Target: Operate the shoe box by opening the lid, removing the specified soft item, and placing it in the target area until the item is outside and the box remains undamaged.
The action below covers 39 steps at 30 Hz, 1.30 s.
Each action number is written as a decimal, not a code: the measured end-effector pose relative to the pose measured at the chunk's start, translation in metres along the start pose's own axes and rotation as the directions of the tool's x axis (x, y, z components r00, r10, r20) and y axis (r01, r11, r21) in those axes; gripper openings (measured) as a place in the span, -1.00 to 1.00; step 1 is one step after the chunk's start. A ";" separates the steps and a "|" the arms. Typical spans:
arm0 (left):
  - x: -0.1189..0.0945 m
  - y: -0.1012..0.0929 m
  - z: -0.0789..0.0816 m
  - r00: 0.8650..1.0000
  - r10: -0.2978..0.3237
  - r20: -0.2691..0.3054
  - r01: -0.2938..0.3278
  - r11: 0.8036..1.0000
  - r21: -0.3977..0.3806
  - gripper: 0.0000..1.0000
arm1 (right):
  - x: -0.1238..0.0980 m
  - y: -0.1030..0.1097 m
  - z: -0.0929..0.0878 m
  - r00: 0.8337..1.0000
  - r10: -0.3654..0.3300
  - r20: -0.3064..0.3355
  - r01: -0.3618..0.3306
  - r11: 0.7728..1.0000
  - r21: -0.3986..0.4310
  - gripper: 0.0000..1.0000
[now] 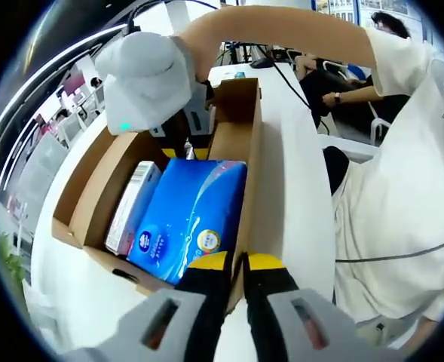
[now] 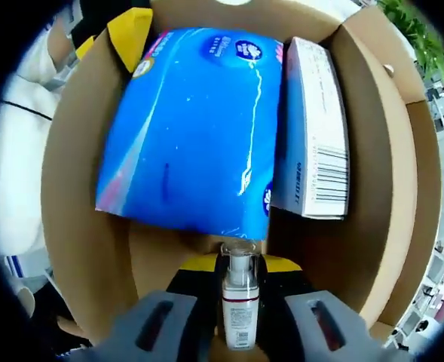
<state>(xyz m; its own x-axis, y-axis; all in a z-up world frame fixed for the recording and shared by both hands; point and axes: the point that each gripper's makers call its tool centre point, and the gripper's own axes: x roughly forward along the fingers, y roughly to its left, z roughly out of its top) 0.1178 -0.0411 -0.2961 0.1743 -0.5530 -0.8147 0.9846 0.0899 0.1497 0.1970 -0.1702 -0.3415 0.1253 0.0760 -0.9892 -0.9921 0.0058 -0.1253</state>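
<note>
An open brown cardboard shoe box (image 1: pixel 93 188) lies on a white table. Inside it a soft blue plastic-wrapped pack (image 1: pixel 191 211) lies flat beside a white carton (image 1: pixel 131 207). My left gripper (image 1: pixel 238 264) is shut on the box's near side wall, one jaw inside and one outside. At the box's far end, my right gripper (image 1: pixel 185 147) reaches in. In the right gripper view, my right gripper (image 2: pixel 239 264) is shut on a small clear bottle (image 2: pixel 239 302), just short of the blue pack (image 2: pixel 191 128). The white carton (image 2: pixel 312 128) shows a barcode.
The white table (image 1: pixel 297 188) runs along the box's right side. A person in a white shirt (image 1: pixel 410 188) stands close on the right, an arm stretched over the box. More people sit at the far end of the table. A yellow jaw tip of the left gripper (image 2: pixel 127 34) shows at the box wall.
</note>
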 end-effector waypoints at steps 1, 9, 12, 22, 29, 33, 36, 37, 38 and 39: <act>0.000 0.000 0.000 1.000 0.000 0.002 0.000 1.000 0.000 -0.86 | 0.000 0.001 0.001 1.000 -0.013 0.018 0.013 1.000 -0.010 -0.64; 0.000 0.000 0.000 1.000 -0.002 -0.001 0.002 1.000 -0.002 -0.86 | -0.026 -0.003 0.011 0.965 -0.158 0.211 0.139 0.985 0.102 -0.64; 0.000 0.000 0.000 1.000 -0.003 -0.001 0.003 1.000 -0.002 -0.86 | -0.037 -0.006 0.010 0.935 -0.199 0.292 0.159 0.975 0.157 -0.64; 0.000 0.001 -0.001 1.000 -0.005 0.000 0.005 1.000 -0.006 -0.86 | -0.060 -0.015 0.014 0.803 -0.375 0.464 0.196 0.900 0.389 -0.64; 0.000 0.002 -0.001 1.000 -0.003 0.001 0.003 1.000 -0.011 -0.86 | -0.088 -0.025 0.009 0.637 -0.557 0.533 0.176 0.779 0.602 -0.64; 0.000 0.002 -0.001 1.000 -0.002 0.001 0.002 1.000 -0.012 -0.86 | -0.100 -0.026 0.006 0.563 -0.603 0.566 0.151 0.748 0.647 -0.64; 0.001 0.002 -0.001 1.000 -0.005 -0.005 0.005 1.000 -0.014 -0.86 | -0.102 -0.027 0.003 0.534 -0.626 0.568 0.137 0.727 0.672 -0.64; 0.001 0.002 -0.001 1.000 -0.006 -0.006 0.006 1.000 -0.014 -0.86 | -0.102 -0.027 0.002 0.530 -0.631 0.567 0.137 0.723 0.677 -0.64; 0.001 0.002 -0.001 1.000 -0.007 -0.005 0.007 1.000 -0.015 -0.86 | -0.102 -0.028 0.001 0.522 -0.645 0.558 0.142 0.711 0.689 -0.64; 0.000 0.002 -0.001 1.000 -0.007 -0.004 0.007 1.000 -0.016 -0.86 | -0.103 -0.030 -0.002 0.513 -0.662 0.546 0.152 0.696 0.701 -0.64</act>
<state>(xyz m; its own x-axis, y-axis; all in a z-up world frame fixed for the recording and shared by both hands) 0.1195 -0.0405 -0.2968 0.1673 -0.5500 -0.8182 0.9859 0.0988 0.1352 0.2137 -0.1800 -0.2359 0.7193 0.5799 -0.3824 -0.6744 0.7150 -0.1842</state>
